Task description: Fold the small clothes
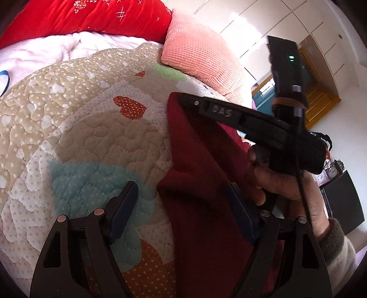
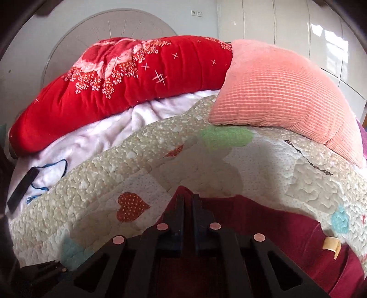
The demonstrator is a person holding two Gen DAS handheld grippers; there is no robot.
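A dark red garment lies on the patterned quilt, with one corner lifted. My left gripper is open, its fingers wide apart above the garment's left edge and the quilt. My right gripper shows in the left wrist view, shut on the garment's raised corner. In the right wrist view the right gripper is shut on the dark red garment, which spreads to the right with a cream label on it.
A pink ribbed pillow and a red flowered duvet lie at the head of the bed. A white fleece blanket holds a dark strap with blue cord. White wardrobes and a black cabinet stand to the right.
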